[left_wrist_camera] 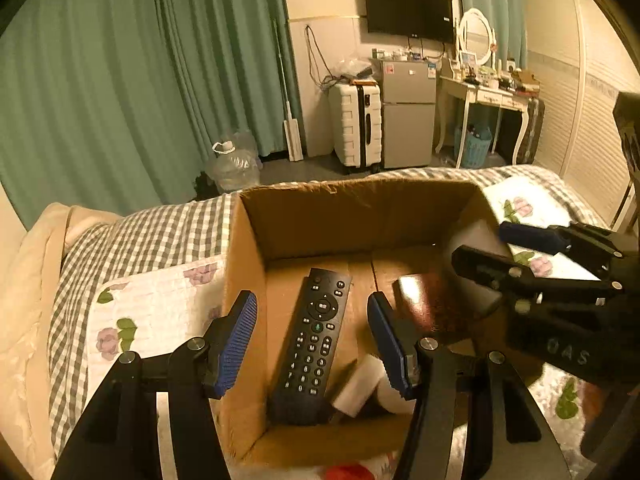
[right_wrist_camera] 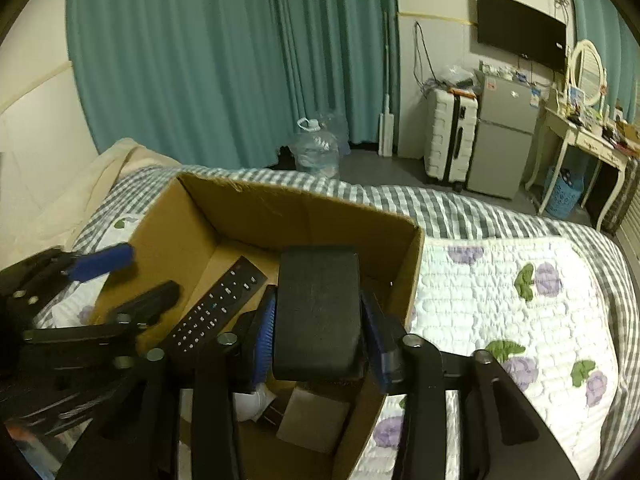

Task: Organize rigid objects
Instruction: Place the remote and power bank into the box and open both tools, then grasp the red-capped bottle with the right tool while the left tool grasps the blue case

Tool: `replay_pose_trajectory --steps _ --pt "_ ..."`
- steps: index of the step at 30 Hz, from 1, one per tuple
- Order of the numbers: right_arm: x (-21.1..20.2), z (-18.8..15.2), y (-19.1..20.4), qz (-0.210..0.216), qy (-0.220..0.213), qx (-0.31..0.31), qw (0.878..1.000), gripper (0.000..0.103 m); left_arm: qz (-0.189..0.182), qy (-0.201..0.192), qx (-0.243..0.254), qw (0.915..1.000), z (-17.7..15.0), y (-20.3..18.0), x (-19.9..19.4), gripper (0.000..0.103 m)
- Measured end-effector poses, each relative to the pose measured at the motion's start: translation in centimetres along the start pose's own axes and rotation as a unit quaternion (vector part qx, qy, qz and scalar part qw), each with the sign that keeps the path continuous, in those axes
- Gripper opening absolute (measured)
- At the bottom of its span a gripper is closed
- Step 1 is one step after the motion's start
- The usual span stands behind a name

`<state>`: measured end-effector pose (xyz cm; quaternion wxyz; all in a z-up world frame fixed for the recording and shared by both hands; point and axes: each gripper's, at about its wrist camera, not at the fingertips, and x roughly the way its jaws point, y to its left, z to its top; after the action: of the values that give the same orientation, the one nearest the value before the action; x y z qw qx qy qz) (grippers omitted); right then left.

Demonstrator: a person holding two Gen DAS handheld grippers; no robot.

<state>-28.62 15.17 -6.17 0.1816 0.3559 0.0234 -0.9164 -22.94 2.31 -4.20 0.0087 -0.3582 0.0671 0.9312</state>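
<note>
A: The black case (right_wrist_camera: pixel 316 312), where is it?

B: Clamped between the blue pads of the right gripper (right_wrist_camera: pixel 318 334), whose fingers (right_wrist_camera: pixel 264 332) press on its two long sides. It is held over the near right part of the cardboard box (right_wrist_camera: pixel 296 216), above a pale flat box (right_wrist_camera: pixel 312 420) lying on the box floor.

A: And the left gripper (left_wrist_camera: pixel 312 336)?

B: Its fingers (left_wrist_camera: pixel 236 336) are spread wide with nothing between them. They hang over the near end of the box, one to each side of the remote control (left_wrist_camera: pixel 310 344) seen below.

A: The remote is inside the box?

B: Yes, lying flat on the floor of the cardboard box, buttons up, along its left wall. To its right are a white block (left_wrist_camera: pixel 360 384) and a dark glossy wallet-like thing (left_wrist_camera: pixel 428 300); I can't tell just what that is.

A: What is the box on?

B: A bed (right_wrist_camera: pixel 512 216) with a grey checked cover and a white quilted floral pad (right_wrist_camera: pixel 500 300). Beyond the bed are green curtains (right_wrist_camera: pixel 224 60), a big water bottle (right_wrist_camera: pixel 316 148), a white suitcase (right_wrist_camera: pixel 450 140), a small fridge (right_wrist_camera: pixel 506 136) and a wall television (right_wrist_camera: pixel 520 36).
</note>
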Motion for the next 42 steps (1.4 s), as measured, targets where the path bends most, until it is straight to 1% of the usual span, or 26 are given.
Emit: replay_pose_trajectory --steps 1,2,6,7,9,11,13,15,18,20,24,27,32,35,36,37,38,39,41,42 --pt "-0.4 0.0 0.1 -0.002 -0.006 0.0 1.0 0.07 0.0 -0.002 -0.002 1.0 0.0 0.2 -0.6 0.06" --pt "-1.5 0.0 0.2 -0.007 -0.021 -0.001 1.0 0.073 0.001 -0.004 -0.004 1.0 -0.1 0.3 -1.3 0.06" --pt "-4.8 0.1 0.9 -0.011 -0.031 -0.004 0.999 0.073 0.004 -0.016 -0.015 0.9998 -0.4 1.1 -4.7 0.061" --pt "-5.7 0.1 1.3 -0.013 -0.033 -0.007 0.999 0.073 0.003 -0.018 -0.017 0.9997 -0.6 1.4 -5.5 0.064" --pt "-7.8 -0.3 2.2 -0.02 -0.033 -0.015 0.999 0.073 0.002 -0.028 -0.022 0.9994 -1.1 1.9 -7.5 0.065" --pt "-9.6 -1.0 3.4 -0.023 -0.035 -0.024 0.999 0.074 0.001 -0.034 -0.026 0.9991 -2.0 2.4 -9.3 0.066" --pt "-10.9 -1.8 4.5 -0.02 -0.034 -0.032 0.999 0.078 0.002 -0.036 -0.032 0.9988 -2.8 3.1 -10.1 0.067" --pt "-11.6 -3.3 6.1 -0.024 -0.028 -0.042 0.998 0.079 0.0 -0.034 -0.04 0.9987 -4.0 3.8 -10.6 0.068" --pt "-10.9 -5.7 8.0 -0.027 -0.011 -0.053 0.998 0.08 -0.002 -0.023 -0.054 0.9983 -6.1 4.7 -10.2 0.068" --pt "-9.3 -7.7 9.2 -0.023 0.012 -0.053 0.998 0.08 -0.006 -0.011 -0.065 0.9978 -7.5 5.5 -9.1 0.068" --pt "-4.9 -10.7 11.3 -0.024 0.056 -0.053 0.997 0.079 0.006 0.017 -0.081 0.9966 -10.2 6.7 -6.5 0.068" --pt "-2.2 -11.7 12.5 -0.026 0.07 -0.058 0.995 0.079 0.014 0.04 -0.095 0.9946 -11.3 7.9 -4.3 0.068" --pt "1.9 -11.8 12.7 -0.032 0.084 -0.035 0.995 0.079 0.017 0.042 -0.11 0.993 -11.9 9.2 -3.2 0.068" --pt "3.2 -12.0 12.6 -0.035 0.082 -0.022 0.996 0.079 0.015 0.046 -0.112 0.9925 -12.0 9.3 -2.7 0.068" --pt "3.4 -12.0 12.5 -0.038 0.082 -0.02 0.996 0.076 0.015 0.048 -0.112 0.9925 -12.1 9.2 -2.6 0.068" --pt "3.4 -12.0 12.3 -0.041 0.08 -0.016 0.996 0.071 0.014 0.05 -0.11 0.9926 -12.1 9.1 -2.5 0.068" --pt "3.2 -12.1 12.0 -0.039 0.078 -0.01 0.996 0.071 0.014 0.052 -0.107 0.9928 -12.1 8.9 -2.4 0.068" --pt "2.8 -12.4 11.9 -0.037 0.077 -0.008 0.996 0.068 0.013 0.053 -0.105 0.9929 -12.1 8.8 -2.4 0.068" --pt "1.6 -12.8 11.4 -0.041 0.072 -0.013 0.996 0.057 0.011 0.055 -0.102 0.9932 -12.1 8.5 -2.3 0.068" --pt "1.1 -12.9 11.3 -0.047 0.069 -0.015 0.996 0.049 0.009 0.057 -0.101 0.9932 -12.1 8.3 -2.3 0.068"
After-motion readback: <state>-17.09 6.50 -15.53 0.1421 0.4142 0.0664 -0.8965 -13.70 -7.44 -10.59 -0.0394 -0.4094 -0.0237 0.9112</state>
